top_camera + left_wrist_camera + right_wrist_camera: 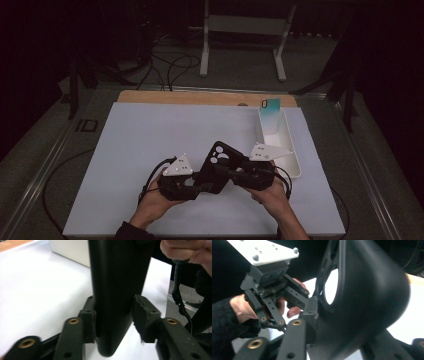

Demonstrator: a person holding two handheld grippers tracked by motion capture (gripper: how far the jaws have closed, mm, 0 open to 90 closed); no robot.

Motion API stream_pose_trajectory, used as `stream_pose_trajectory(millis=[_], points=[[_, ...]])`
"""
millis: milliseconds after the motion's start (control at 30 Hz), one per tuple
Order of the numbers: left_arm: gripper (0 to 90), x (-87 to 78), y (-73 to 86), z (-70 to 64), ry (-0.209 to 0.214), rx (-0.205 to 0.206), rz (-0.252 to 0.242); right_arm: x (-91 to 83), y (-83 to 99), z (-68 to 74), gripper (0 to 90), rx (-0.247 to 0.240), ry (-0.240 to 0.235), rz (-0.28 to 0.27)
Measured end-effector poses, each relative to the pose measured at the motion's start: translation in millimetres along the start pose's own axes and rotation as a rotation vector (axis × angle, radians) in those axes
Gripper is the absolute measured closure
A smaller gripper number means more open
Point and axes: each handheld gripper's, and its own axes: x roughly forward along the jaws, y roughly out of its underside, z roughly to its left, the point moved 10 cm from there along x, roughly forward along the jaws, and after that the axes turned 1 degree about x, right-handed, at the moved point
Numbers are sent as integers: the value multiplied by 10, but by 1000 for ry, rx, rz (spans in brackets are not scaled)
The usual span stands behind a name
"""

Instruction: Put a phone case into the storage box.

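A black phone case [218,161] with round camera cut-outs is held above the white mat between both grippers. My left gripper [202,181] comes in from the left and is shut on the case's lower end. In the left gripper view the case [115,282] stands upright between the pads [89,322]; the right-hand pad is frayed. My right gripper [231,174] grips the case from the right. In the right gripper view the case [367,297] bulks large between the jaws of my right gripper [342,322]. The left gripper [274,290] holds the case's far edge.
A white oblong tray [294,157] lies on the mat's right side, with a teal phone case [270,114] standing at its far end. The white mat [150,140] covers a wooden board. A metal stand [245,30] and cables sit on the floor beyond.
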Motion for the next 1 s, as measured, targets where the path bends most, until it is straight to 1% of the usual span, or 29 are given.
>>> stream_pose_trajectory(millis=[67,100,133,167,200,267,367,433,533,600,700,867,1000], points=[[671,7,5,-3,5,0,3,9,1,-25,576,-13,27,6],[685,12,4,-7,6,0,2,15,0,-38,545,-13,39,10],[708,9,-4,-4,1,1,-5,24,9,-49,515,-15,52,22],[737,9,-3,5,-1,1,-2,40,24,-65,474,-28,72,36],[752,12,-1,9,-2,2,-1,51,32,-67,451,-28,75,42],[787,14,2,2,8,4,-2,67,42,-57,395,-19,63,49],[794,18,-4,-8,3,13,-5,82,40,-50,340,-10,56,44],[795,24,-14,-11,-3,19,-8,96,35,-50,292,-3,62,43],[796,32,-21,-10,-11,22,-8,124,41,-57,208,-5,86,56],[796,31,-20,-7,-12,20,-9,128,42,-58,193,1,92,58],[796,12,-14,18,-26,12,-11,114,38,-88,162,3,108,54],[797,-14,-5,69,-49,-12,-23,71,20,-106,141,17,112,41],[797,-22,8,108,-71,-21,-23,39,10,-133,139,16,142,41]])
